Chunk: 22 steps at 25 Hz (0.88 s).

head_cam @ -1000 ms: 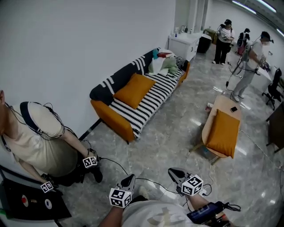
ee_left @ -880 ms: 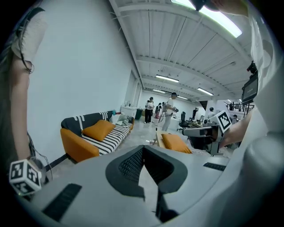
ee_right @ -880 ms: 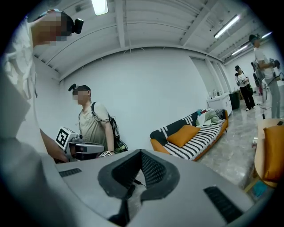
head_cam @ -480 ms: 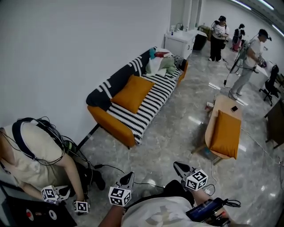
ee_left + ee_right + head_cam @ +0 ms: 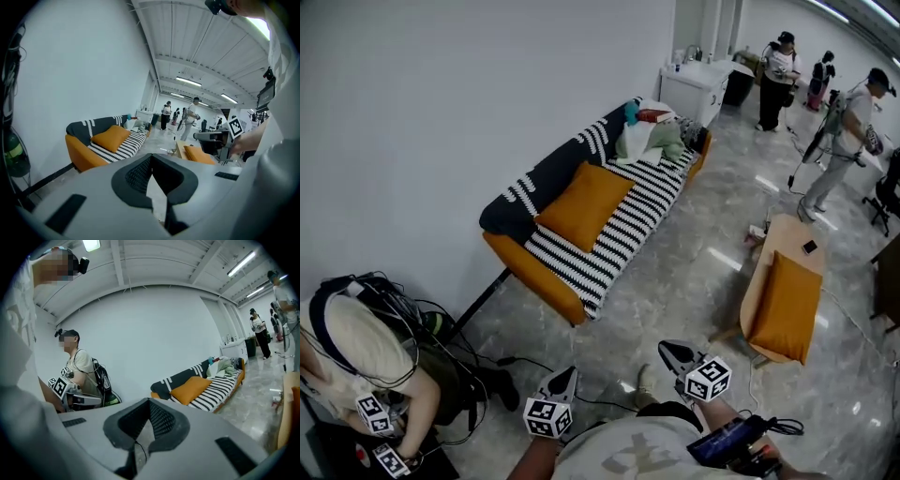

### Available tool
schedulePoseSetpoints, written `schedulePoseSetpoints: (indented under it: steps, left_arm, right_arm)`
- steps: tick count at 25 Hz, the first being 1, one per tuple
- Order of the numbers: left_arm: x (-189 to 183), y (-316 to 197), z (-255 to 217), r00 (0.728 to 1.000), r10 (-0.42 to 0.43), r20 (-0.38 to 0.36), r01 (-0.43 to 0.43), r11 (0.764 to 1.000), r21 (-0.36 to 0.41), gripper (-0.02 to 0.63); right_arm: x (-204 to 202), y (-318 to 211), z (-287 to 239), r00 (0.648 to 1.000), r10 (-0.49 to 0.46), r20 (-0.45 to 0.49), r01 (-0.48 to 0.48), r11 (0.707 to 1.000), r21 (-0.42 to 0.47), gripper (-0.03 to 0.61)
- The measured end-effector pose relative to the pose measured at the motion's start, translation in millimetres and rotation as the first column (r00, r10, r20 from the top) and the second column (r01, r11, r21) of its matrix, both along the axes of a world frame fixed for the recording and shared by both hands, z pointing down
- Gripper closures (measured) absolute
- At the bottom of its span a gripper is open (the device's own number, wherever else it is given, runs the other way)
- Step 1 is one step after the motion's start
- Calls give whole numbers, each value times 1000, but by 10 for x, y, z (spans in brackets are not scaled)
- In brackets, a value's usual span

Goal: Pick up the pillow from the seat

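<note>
An orange pillow (image 5: pixel 584 204) leans on the seat of a sofa (image 5: pixel 546 273) with a black-and-white striped cover, against the wall, far ahead of me. It also shows in the left gripper view as the pillow (image 5: pixel 111 136) and in the right gripper view as the pillow (image 5: pixel 191 388). My left gripper (image 5: pixel 566 378) and right gripper (image 5: pixel 672 352) are held low near my body, both shut and empty, well short of the sofa. The left gripper (image 5: pixel 152 187) and right gripper (image 5: pixel 143 432) show pads together with nothing between them.
A second orange pillow (image 5: pixel 786 305) lies on a low wooden table (image 5: pixel 761 267) at the right. Clothes (image 5: pixel 652 141) pile on the sofa's far end. A person (image 5: pixel 356 366) with cables crouches at lower left. A white cabinet (image 5: pixel 698 84) and several people (image 5: pixel 853 141) stand far back.
The person at lower left has bent lower and moved toward the corner. The view has shifted slightly; both grippers stay shut in about the same place.
</note>
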<state>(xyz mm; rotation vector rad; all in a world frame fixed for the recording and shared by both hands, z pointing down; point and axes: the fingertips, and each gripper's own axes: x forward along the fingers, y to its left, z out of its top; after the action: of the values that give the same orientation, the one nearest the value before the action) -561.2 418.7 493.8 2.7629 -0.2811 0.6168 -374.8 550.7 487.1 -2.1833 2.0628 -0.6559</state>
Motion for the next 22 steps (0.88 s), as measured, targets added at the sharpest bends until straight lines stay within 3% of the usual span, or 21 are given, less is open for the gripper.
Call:
schedulePoseSetpoints:
  steps: [5,10,22]
  left_arm:
    - [680,-221,17,999,-42,-11,42,999,2,604]
    - [1267,-465,-256,998,-58,-10,58,998,18,604]
    - [1989,-469,-100,992,-125,-2,125,991,45,604]
  right_arm:
    - [650,-313,34,999,-53,-10,53,998,13,566]
    - [1109,-627,-200,995,-96,4,96,995,26,566]
    - [1718,-760,115,978,-202,45,202,979,14,566]
